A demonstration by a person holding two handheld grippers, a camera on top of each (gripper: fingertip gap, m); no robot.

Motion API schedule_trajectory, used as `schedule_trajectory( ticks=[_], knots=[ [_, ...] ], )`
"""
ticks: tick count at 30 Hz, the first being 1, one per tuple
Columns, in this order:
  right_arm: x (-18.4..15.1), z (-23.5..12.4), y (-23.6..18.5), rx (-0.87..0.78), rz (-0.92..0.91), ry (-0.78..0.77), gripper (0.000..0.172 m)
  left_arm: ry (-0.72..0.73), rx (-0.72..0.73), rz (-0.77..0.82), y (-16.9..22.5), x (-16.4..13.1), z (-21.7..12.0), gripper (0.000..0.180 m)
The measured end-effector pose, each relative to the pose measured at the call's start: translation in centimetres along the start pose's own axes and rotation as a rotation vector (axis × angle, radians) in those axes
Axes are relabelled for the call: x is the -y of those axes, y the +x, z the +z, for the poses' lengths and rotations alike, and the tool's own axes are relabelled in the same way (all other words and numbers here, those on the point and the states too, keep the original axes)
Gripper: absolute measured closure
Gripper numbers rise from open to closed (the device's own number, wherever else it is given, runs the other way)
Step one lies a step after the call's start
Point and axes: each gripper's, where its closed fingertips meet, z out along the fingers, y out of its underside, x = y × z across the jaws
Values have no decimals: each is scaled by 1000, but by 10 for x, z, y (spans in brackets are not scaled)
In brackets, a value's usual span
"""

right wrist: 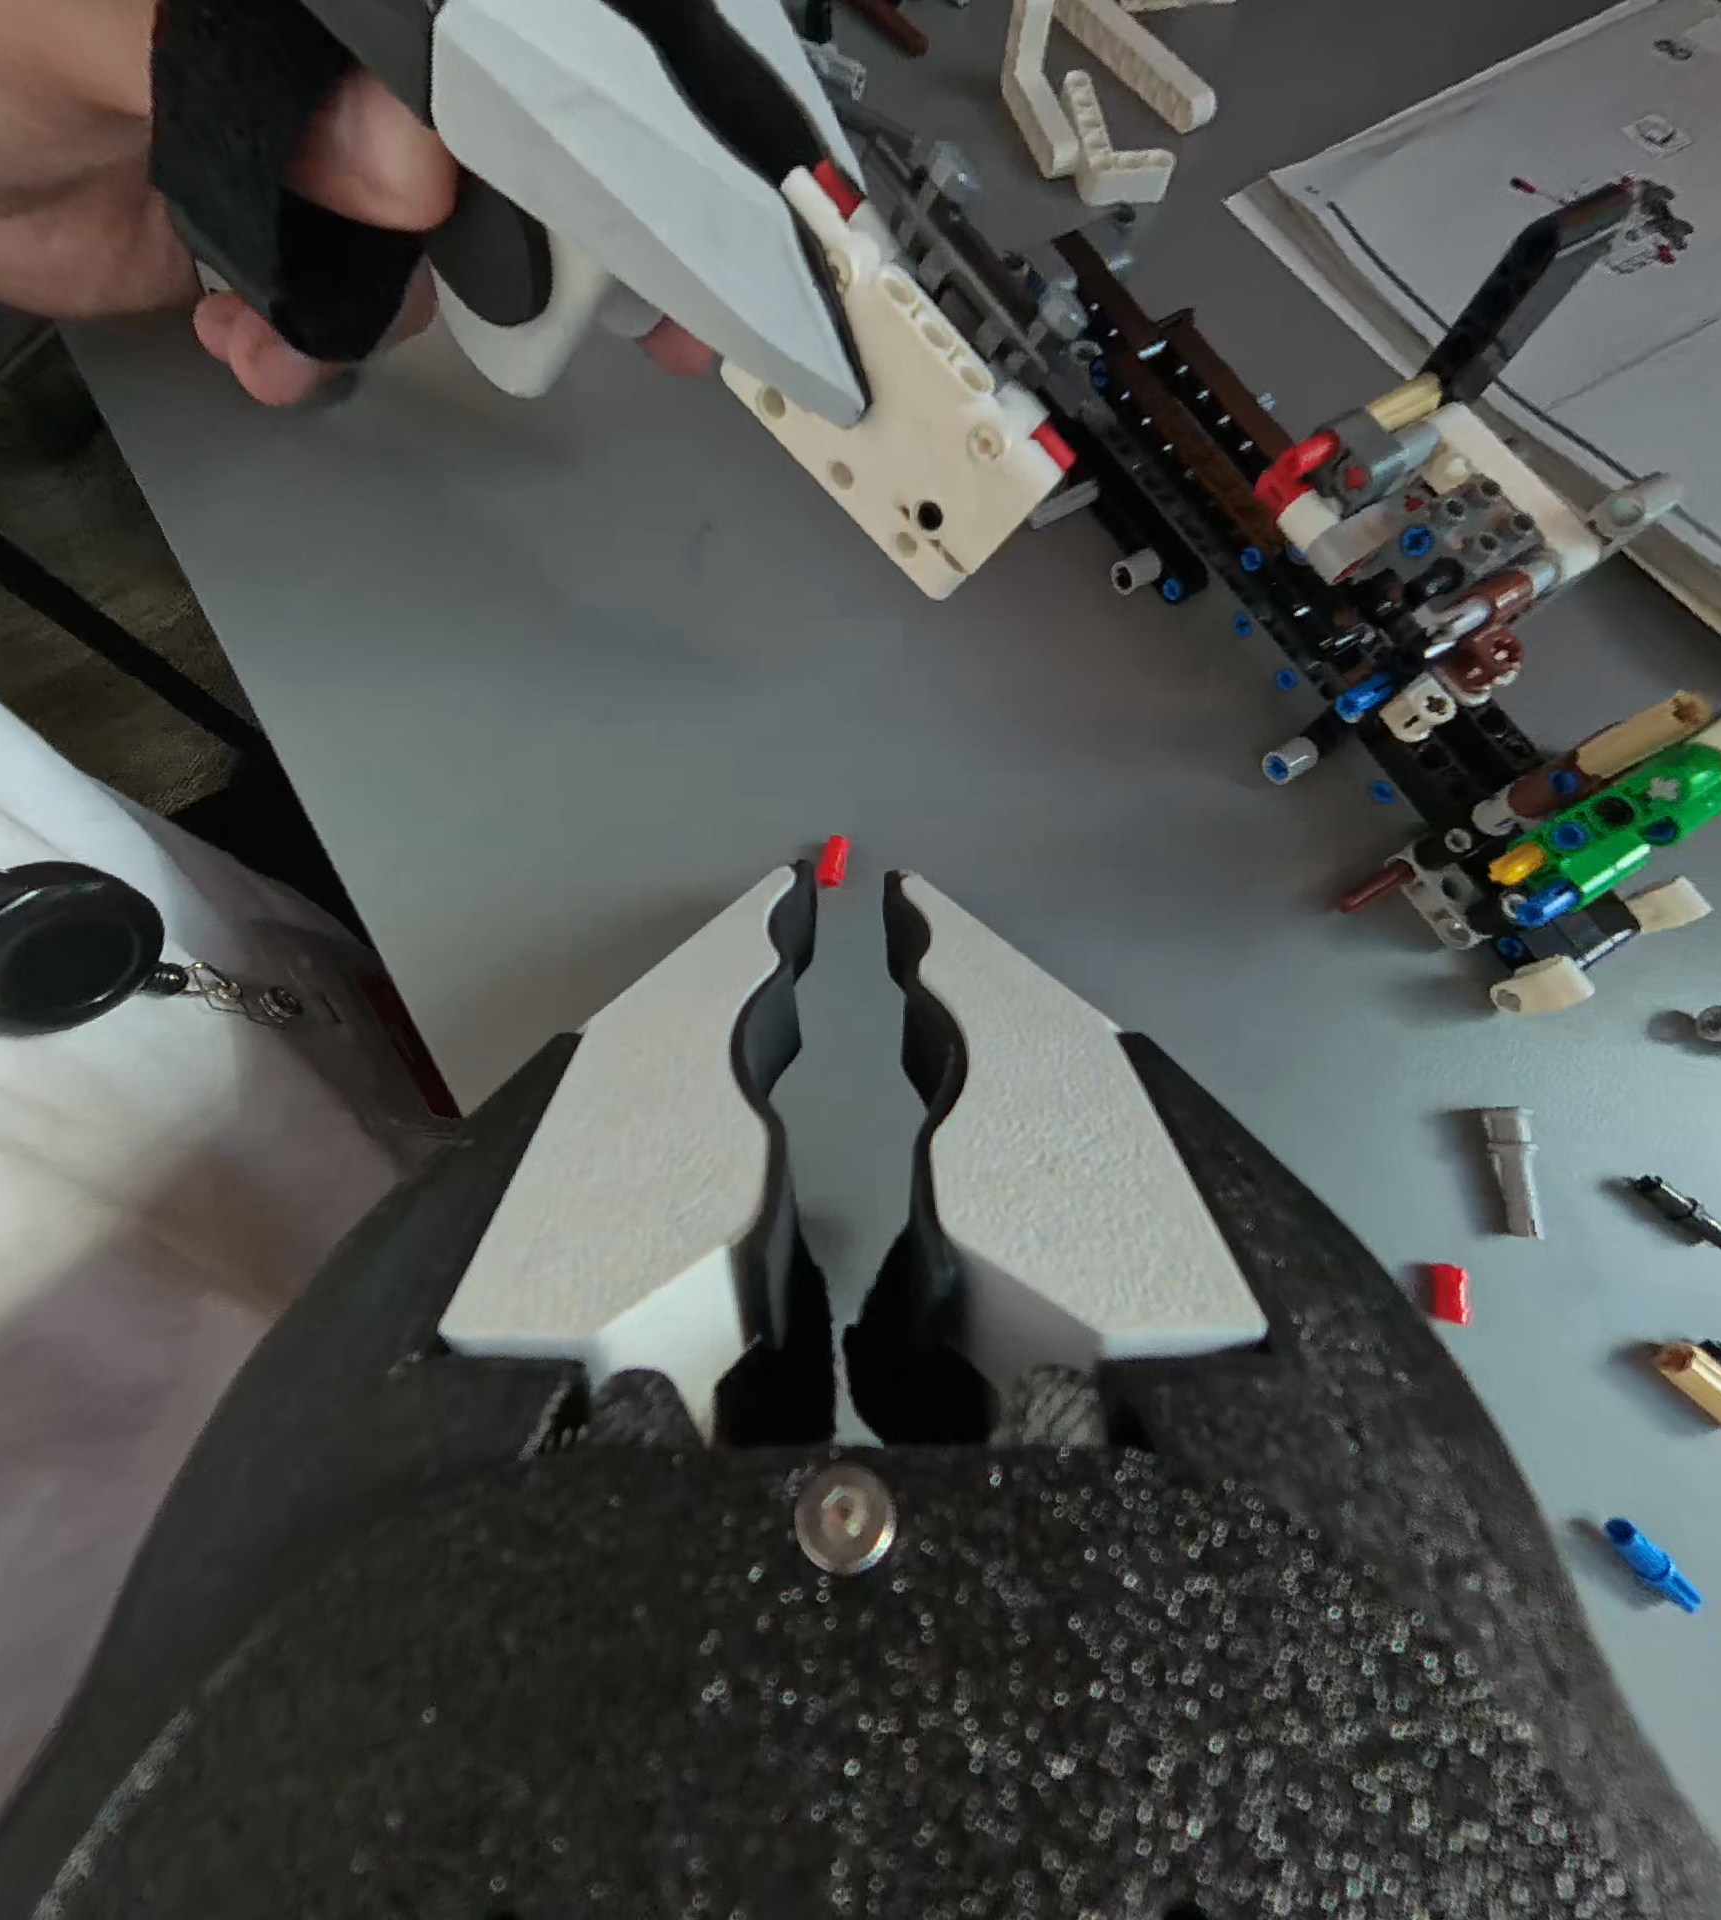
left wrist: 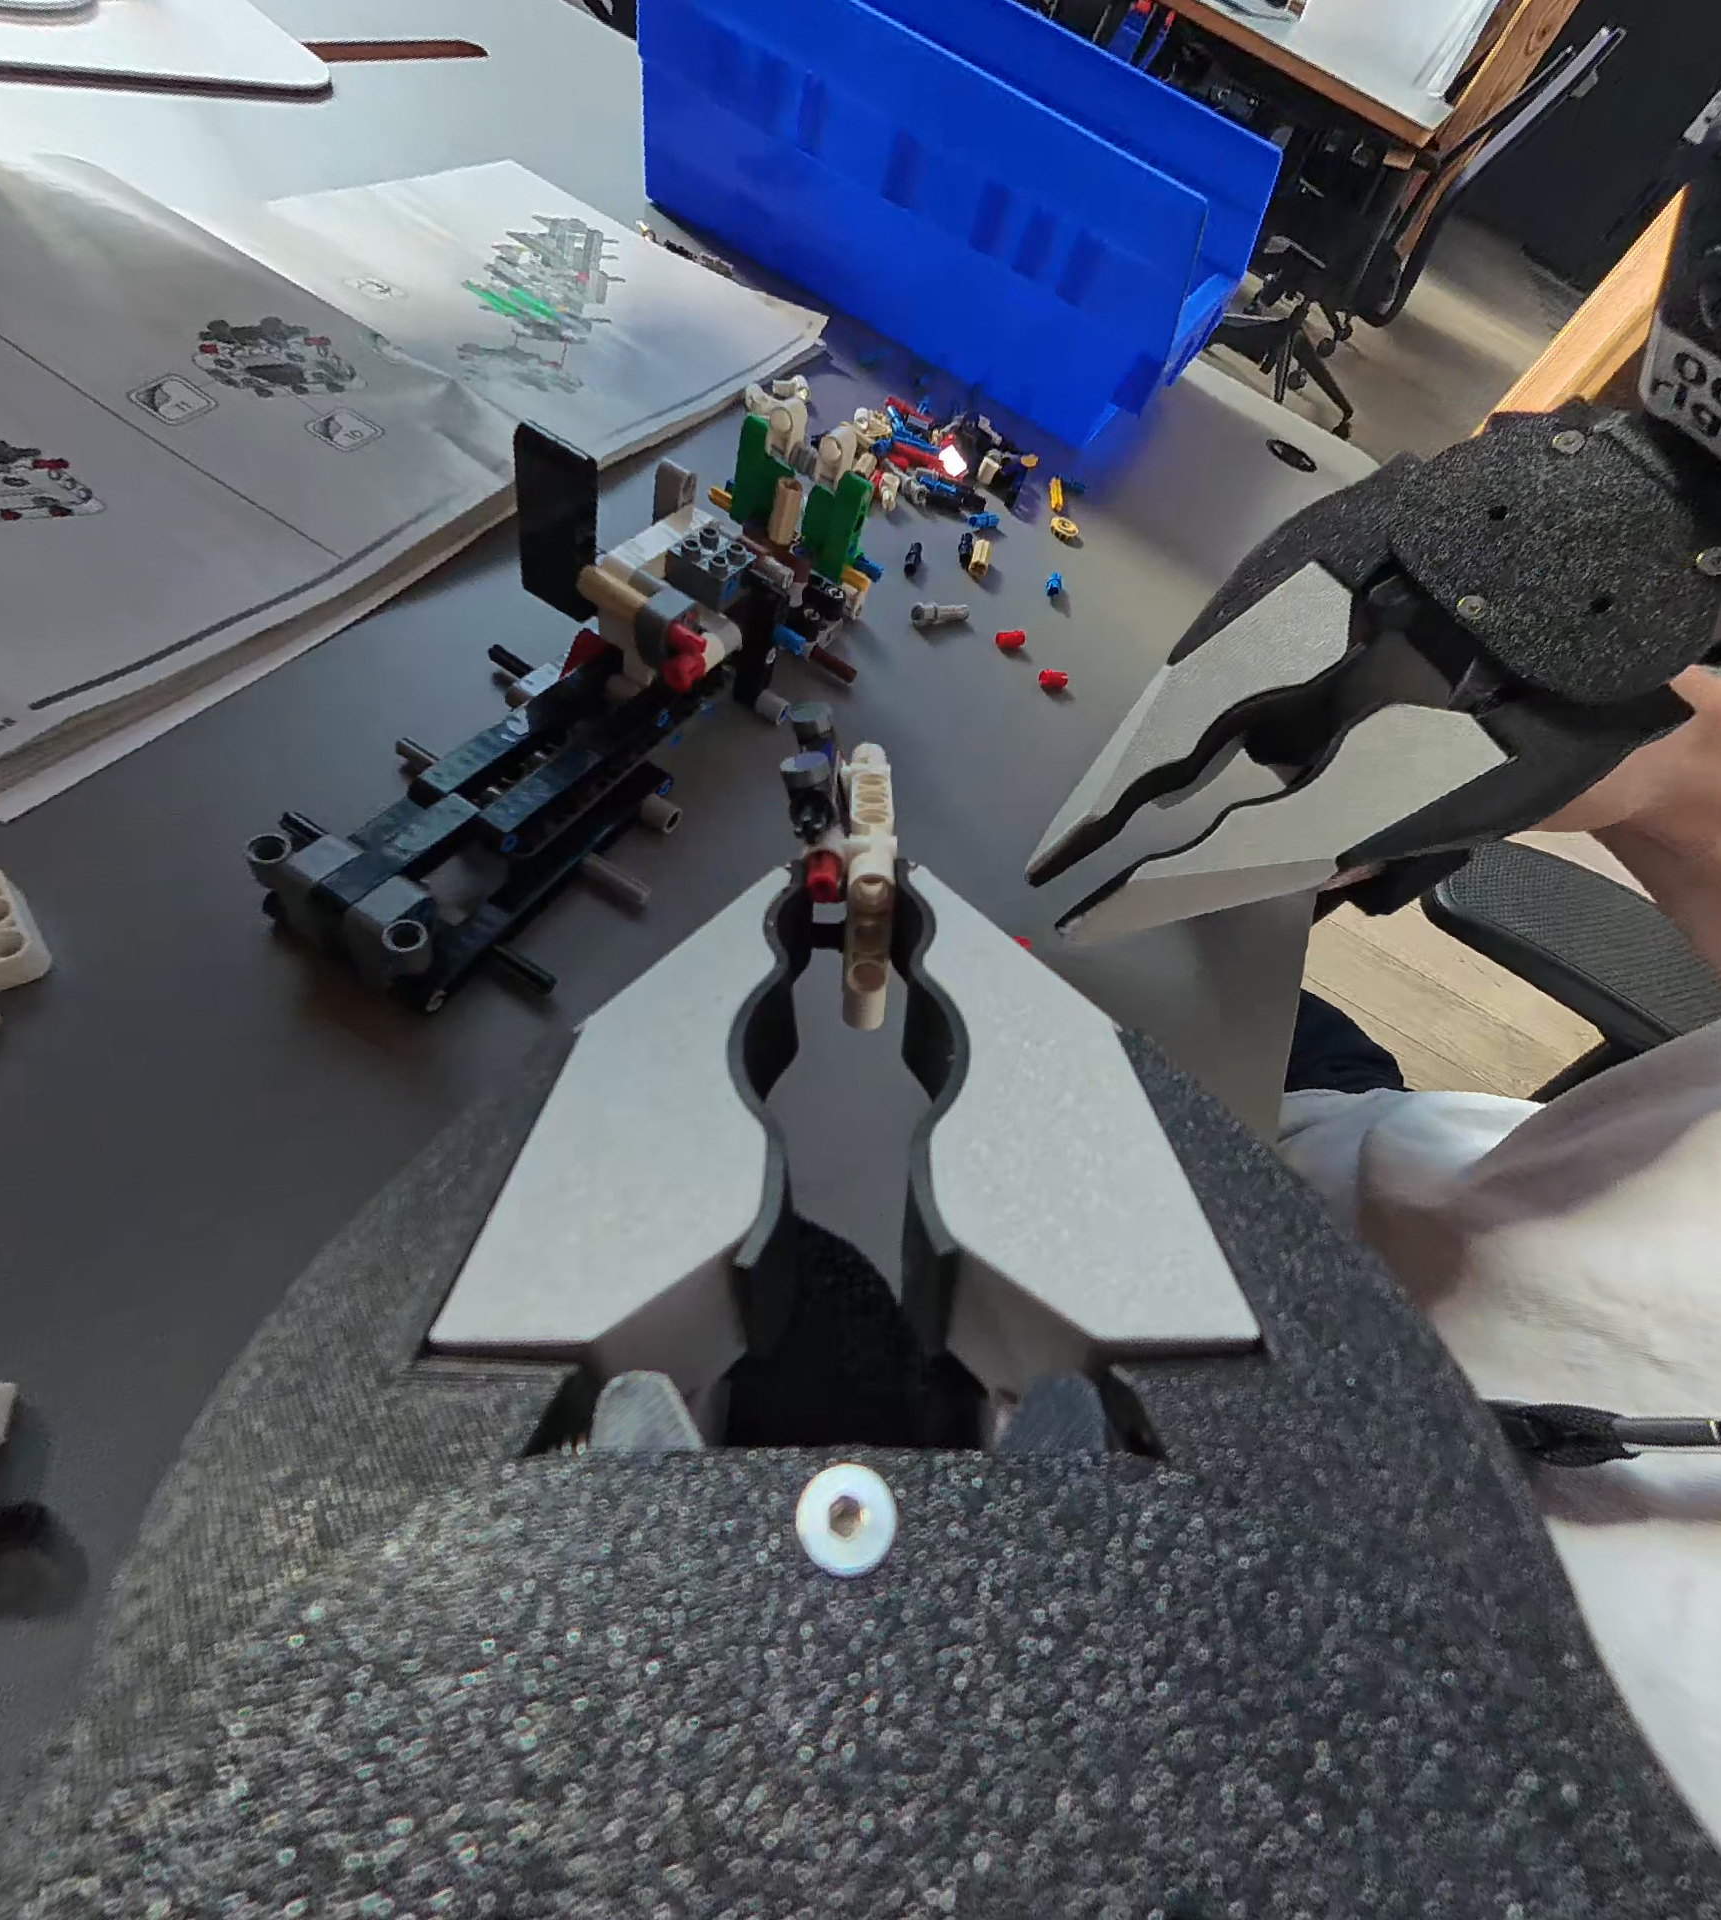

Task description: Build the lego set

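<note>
On the grey table point(right wrist: 627, 644), the right tongs point(right wrist: 851, 883) stand open and bare, a small red pin point(right wrist: 833, 860) lying just beyond the tips. The left tongs point(left wrist: 848, 914) grip a white beam assembly point(left wrist: 868, 883). Farther off sit the black chassis model point(left wrist: 482, 831), a printed instruction booklet point(left wrist: 212, 436) and a blue bin point(left wrist: 939, 187).

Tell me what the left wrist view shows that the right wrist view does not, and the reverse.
Only the left wrist view shows the blue bin and the loose pile of small coloured pieces in front of it.

Only the right wrist view shows the single red pin lying on the table just past the open right gripper, and the black badge reel.

Both show the left gripper clamped on a white block assembly, the long black model, the instruction booklet, and the grey table.
</note>
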Motion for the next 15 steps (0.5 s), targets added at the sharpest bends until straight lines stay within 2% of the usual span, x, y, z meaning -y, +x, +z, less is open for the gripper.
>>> schedule_trajectory(
  ticks=[1,4,11,15],
  knots=[
    [0,-2,1,-17,25,14,161,-2,-2,2,1,-1,0,168],
    [0,-1,-2,-39,88,48,161,6,-16,-4,2,0,-2,168],
    [-4,12,-4,-85,42,17,165,11,-46,-31,2,1,-2,168],
    [-3,13,-3,-79,45,18,168,13,-23,21,2,2,-1,168]
  ],
)
